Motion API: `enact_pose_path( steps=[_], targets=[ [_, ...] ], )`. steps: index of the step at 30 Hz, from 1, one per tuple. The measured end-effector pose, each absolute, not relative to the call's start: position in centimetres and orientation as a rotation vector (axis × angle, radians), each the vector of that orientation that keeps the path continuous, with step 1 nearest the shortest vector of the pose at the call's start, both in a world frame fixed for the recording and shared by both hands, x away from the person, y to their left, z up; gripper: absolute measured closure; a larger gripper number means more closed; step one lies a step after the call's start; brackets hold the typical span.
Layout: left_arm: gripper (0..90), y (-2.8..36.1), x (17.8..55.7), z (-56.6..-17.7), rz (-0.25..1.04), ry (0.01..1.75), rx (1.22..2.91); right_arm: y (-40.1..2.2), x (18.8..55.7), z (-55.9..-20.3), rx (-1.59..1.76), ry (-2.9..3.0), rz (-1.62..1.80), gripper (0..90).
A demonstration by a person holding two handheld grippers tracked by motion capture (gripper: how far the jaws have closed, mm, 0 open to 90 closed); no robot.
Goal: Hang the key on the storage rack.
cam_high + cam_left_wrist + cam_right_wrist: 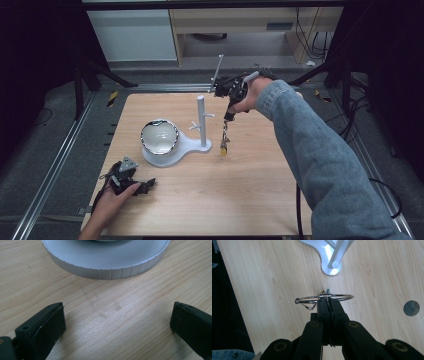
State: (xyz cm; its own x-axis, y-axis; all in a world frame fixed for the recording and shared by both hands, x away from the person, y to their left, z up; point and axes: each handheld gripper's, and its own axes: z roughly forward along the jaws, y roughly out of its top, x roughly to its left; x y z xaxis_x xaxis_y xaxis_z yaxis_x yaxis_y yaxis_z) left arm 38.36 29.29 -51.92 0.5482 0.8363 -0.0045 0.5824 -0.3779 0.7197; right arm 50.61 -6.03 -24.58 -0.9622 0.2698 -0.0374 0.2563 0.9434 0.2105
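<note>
Left gripper (131,181) lies low at the near left, under the person's left hand (112,200); in the left gripper view its jaws stand wide apart with nothing between them. Right gripper (231,102) is raised at the far side, pointing downward, carried by a right arm (320,160) in a blue sleeve stretched forward. Its jaws are pressed together.

Bowl (159,136) on stand (187,146), keyring (225,137) right.
</note>
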Motion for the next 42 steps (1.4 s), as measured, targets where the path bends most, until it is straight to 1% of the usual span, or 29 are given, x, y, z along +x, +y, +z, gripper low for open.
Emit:
enact_pose_path(
  steps=[13, 42],
  targets=[
    [0.0, 29.3, 38.4, -51.9, 0.478, 1.138, 2.102, -4.2, 51.3, -24.0, 0.395, 3.027, 0.315, 88.5],
    [0.0, 29.3, 38.4, -51.9, 0.478, 1.138, 2.102, -3.4, 52.4, -22.8, 0.398, 3.015, 0.348, 88.5]
  ],
)
